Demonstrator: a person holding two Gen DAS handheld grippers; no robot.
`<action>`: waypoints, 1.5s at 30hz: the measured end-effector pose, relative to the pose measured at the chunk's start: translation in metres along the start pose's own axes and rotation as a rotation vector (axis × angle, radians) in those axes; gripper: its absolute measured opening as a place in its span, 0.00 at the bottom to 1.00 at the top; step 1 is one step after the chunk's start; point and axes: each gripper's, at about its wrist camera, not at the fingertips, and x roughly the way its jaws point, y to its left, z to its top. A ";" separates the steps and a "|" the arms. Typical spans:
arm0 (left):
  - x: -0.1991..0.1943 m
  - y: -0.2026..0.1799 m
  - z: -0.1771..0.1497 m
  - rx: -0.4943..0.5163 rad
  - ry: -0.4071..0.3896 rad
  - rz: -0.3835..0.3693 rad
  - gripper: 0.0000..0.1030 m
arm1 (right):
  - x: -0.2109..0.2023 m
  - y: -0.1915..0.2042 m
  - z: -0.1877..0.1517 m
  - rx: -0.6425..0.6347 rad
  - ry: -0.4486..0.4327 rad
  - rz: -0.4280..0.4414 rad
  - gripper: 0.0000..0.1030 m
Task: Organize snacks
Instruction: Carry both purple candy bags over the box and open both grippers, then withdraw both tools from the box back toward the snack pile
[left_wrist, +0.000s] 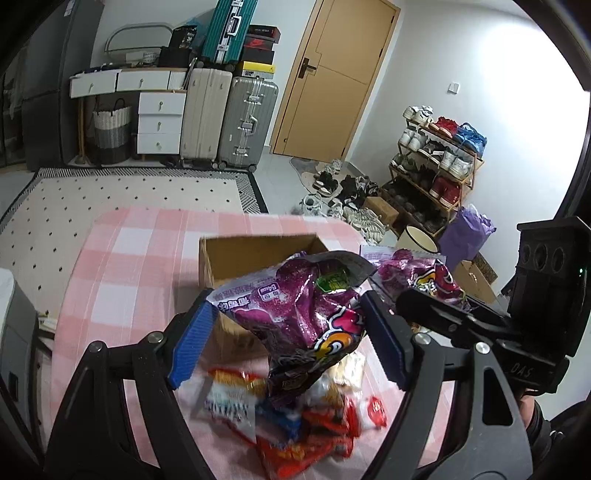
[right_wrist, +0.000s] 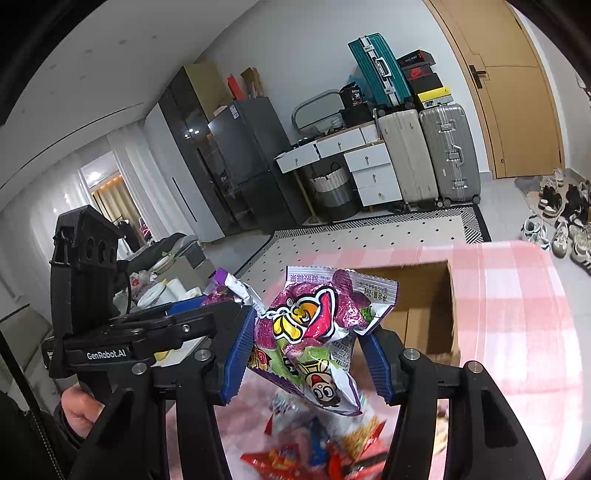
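Left gripper (left_wrist: 288, 332): jaws partly apart, blue pads (left_wrist: 192, 343) pressed on either side of a purple bag (left_wrist: 306, 317). The bag is crumpled between them, top edge up, lower end hanging free above the table (left_wrist: 122, 258). Clear of the surface, held only by the pads.

Right gripper (right_wrist: 303, 350): jaws closer together than the left pair, blue pads (right_wrist: 238, 354) clamped on a second purple bag (right_wrist: 314, 332), squeezed and creased, cartoon print facing the camera. Its lower end dangles below the fingers, off the table. In the left view this same gripper (left_wrist: 424, 295) shows at right with its bag (left_wrist: 417, 273), just beside the left one; in the right view the left gripper (right_wrist: 207, 306) sits at left, level with it.

Below both bags: a loose pile of snacks (left_wrist: 314, 421) on the near part of the table, red, orange, white and blue packets, blurred. The same pile (right_wrist: 332, 446) appears under the right gripper.

Box (left_wrist: 258, 258): open cardboard, on the pink checked cloth, just beyond the pile and the two bags. Its inside is only partly seen; contents cannot be made out. In the right view the box (right_wrist: 417, 306) stands behind the held bag.

A hand (right_wrist: 79, 410) grips the left tool's handle, low left.
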 end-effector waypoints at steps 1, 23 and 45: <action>0.005 0.001 0.008 -0.006 0.001 0.002 0.75 | 0.003 -0.002 0.005 -0.002 0.000 -0.004 0.55; 0.168 0.050 0.046 -0.108 0.147 0.023 0.75 | 0.121 -0.078 0.030 0.059 0.121 -0.096 0.55; 0.171 0.072 0.020 -0.127 0.174 0.137 0.81 | 0.098 -0.081 0.028 0.009 0.048 -0.181 0.81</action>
